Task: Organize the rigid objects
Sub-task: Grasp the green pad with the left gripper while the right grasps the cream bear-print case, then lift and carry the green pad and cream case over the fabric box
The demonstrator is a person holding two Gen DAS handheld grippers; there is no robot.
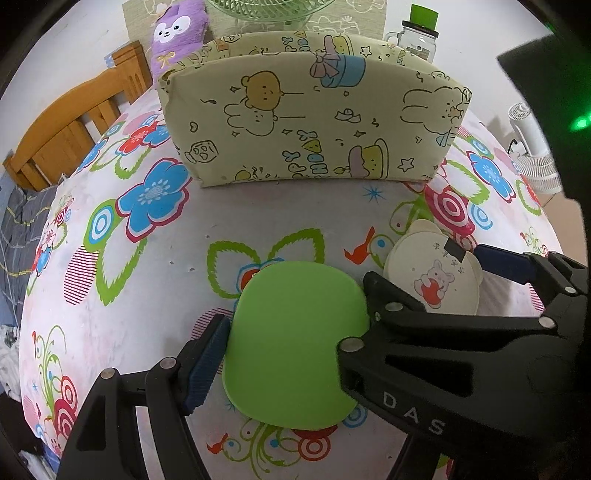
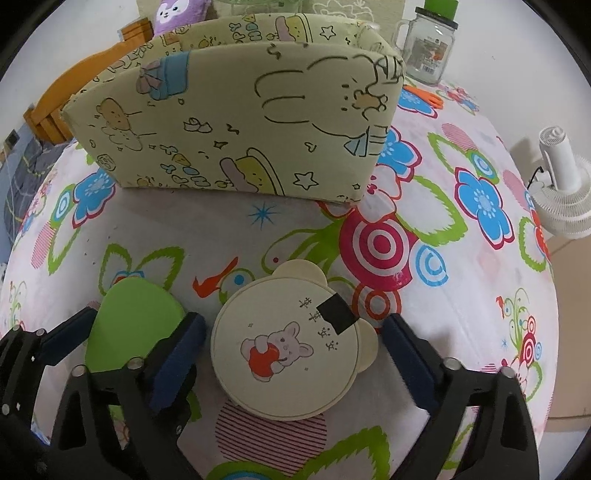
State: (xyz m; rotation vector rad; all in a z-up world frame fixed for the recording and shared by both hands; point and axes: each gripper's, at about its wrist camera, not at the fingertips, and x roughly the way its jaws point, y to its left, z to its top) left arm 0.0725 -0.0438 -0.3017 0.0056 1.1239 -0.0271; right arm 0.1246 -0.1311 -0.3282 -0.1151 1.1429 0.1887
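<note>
A green rounded flat board (image 1: 295,343) lies on the flowered tablecloth. My left gripper (image 1: 288,354) straddles it, its jaws against the board's two side edges; the right finger is hidden behind the other tool. It also shows in the right wrist view (image 2: 136,325). A cream bear-shaped round lid (image 2: 288,350) with a mouse picture and black tape lies to its right. My right gripper (image 2: 291,350) is open around it, its blue pads (image 2: 406,354) standing apart from its sides. The lid also shows in the left wrist view (image 1: 436,277).
A yellow cartoon-print fabric box (image 1: 310,122) stands open-topped behind the objects, also in the right wrist view (image 2: 236,118). A glass jar with green lid (image 2: 428,44), a purple plush (image 1: 177,33), a wooden chair (image 1: 74,125) and a white fan (image 2: 565,184) surround the table.
</note>
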